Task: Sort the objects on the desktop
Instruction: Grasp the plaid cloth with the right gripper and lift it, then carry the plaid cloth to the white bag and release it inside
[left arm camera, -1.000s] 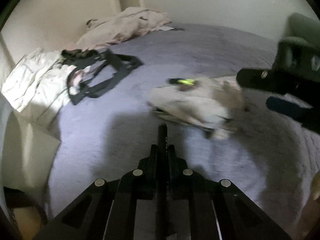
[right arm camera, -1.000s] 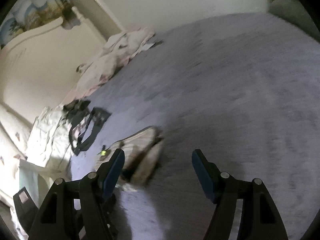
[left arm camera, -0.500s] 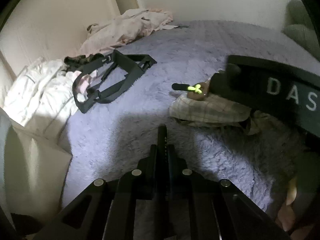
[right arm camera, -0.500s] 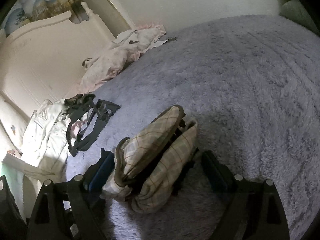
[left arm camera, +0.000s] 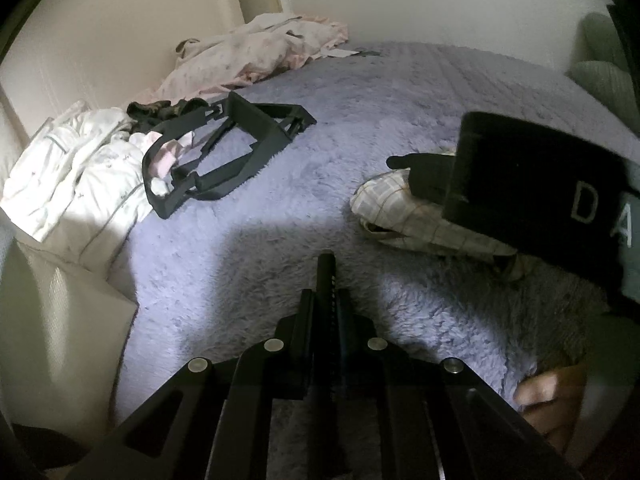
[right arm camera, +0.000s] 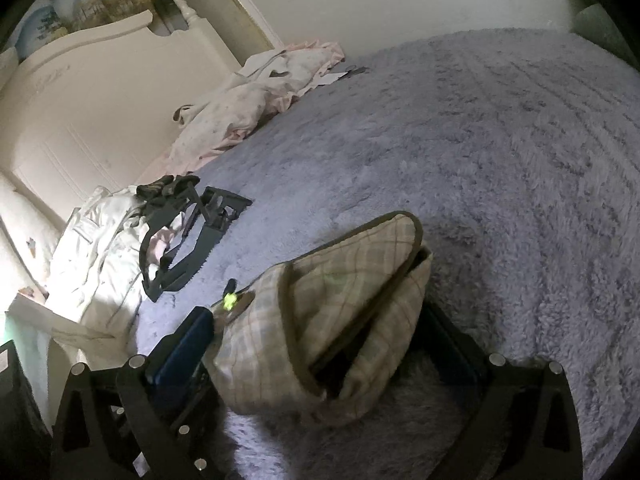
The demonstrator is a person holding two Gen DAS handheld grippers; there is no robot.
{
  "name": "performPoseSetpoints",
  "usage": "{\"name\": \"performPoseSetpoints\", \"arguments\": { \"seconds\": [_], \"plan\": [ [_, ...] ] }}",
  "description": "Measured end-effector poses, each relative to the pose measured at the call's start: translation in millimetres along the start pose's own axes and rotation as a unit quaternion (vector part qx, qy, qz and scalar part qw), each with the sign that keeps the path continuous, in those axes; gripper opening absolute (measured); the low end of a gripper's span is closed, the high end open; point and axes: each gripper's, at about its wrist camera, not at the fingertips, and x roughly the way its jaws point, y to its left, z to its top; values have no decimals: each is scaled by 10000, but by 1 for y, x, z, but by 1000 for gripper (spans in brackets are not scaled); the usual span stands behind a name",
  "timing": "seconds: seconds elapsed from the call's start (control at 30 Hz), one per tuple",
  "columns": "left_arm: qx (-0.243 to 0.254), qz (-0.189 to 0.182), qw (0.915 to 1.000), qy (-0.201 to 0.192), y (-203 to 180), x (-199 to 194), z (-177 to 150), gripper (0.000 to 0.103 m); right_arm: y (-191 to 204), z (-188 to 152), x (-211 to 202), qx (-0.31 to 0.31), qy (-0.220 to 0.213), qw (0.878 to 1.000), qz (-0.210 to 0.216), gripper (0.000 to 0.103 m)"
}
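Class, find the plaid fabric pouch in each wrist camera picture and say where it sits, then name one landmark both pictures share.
Left wrist view: the plaid pouch lies right of centre on the purple blanket, partly hidden by the right gripper.
Right wrist view: the plaid pouch sits at lower centre, between the open fingers.
Shared landmark: the black plastic frame left of the pouch.

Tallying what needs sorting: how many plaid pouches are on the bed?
1: the plaid pouch lies on the purple blanket, between the right gripper's fingers. Others may be hidden.
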Motion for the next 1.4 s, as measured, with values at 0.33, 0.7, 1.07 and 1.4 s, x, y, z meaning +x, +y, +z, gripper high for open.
{"name": "performPoseSetpoints", "arguments": {
  "seconds": [0.33,0.7,1.07,1.4],
  "plan": [
    [159,159,9997,2,-4,2,1,11,0,-2,-2,99,-66,9997,-231,75],
    [-34,-263,9995,-148,4,-12,5,10,-9,-13,-32,583,-480,9968,253,51],
    [-209,-148,9971,-716,27,-74,26,10,49,-7,-91,-63,-1060,9942,155,51],
    [-559,183,9905,-1243,66,-135,34,10,89,0,-159,-361,-1754,9820,594,50]
  ]
}}
